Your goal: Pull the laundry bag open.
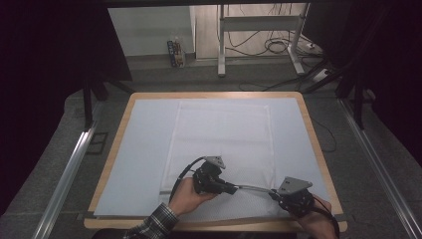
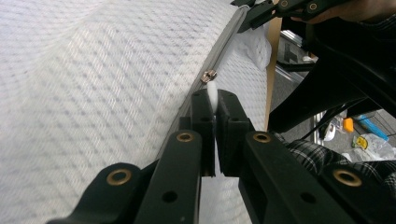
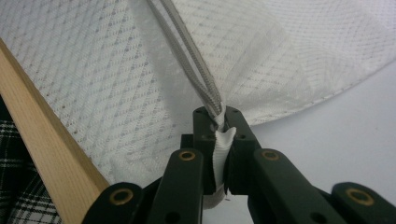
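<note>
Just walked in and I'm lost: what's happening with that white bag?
A person is working the zipper of a white mesh bag lying on the table. The left tool pinches the zipper's white pull tab; the right tool clamps the bag's corner at the zipper's end, keeping it taut.

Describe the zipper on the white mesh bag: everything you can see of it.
The zipper is a grey strip along the near edge of the white mesh bag, stretched taut and raised between the two claws. Its small metal slider sits just ahead of the left claw, which is shut on a white pull tab. The right claw is shut on the zipper's end, where the two grey rows of teeth converge with bunched white fabric.
</note>
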Tool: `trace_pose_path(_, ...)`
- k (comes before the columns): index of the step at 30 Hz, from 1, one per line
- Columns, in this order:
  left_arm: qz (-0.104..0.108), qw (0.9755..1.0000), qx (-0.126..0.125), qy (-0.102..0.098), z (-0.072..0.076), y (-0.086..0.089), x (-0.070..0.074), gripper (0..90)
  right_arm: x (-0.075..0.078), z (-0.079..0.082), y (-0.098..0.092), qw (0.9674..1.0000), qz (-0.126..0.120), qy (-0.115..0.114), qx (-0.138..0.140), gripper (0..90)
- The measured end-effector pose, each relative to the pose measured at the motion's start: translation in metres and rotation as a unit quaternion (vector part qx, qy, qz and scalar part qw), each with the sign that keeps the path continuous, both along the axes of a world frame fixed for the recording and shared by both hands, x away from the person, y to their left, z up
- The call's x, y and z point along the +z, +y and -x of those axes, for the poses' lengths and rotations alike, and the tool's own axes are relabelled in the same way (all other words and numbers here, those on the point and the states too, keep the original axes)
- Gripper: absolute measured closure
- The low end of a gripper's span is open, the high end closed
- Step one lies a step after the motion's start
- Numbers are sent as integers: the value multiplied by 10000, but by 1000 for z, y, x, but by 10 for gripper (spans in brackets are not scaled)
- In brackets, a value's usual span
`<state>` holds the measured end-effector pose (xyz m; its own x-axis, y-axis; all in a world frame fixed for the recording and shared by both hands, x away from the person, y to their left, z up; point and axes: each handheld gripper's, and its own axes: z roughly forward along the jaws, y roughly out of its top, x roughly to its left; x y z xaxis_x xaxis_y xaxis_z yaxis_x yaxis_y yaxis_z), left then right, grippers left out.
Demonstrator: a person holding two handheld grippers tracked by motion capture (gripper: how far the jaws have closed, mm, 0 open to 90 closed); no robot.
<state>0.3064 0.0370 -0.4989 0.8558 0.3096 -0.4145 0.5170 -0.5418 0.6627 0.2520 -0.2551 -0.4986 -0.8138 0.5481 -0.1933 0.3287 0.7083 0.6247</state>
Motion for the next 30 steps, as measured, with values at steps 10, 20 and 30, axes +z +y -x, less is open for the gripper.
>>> trace_pose_path(10,-7,10000,62,28,5,14,-1,874,0,0,0,10000,-40,36,-11,844)
trace_pose_path(20,-2,9999,165,7,9,26,-3,875,-1,0,0,10000,-5,41,-9,844)
trace_pose_path(30,-10,9996,280,28,11,40,-5,874,-2,0,-1,10000,5,53,-62,844)
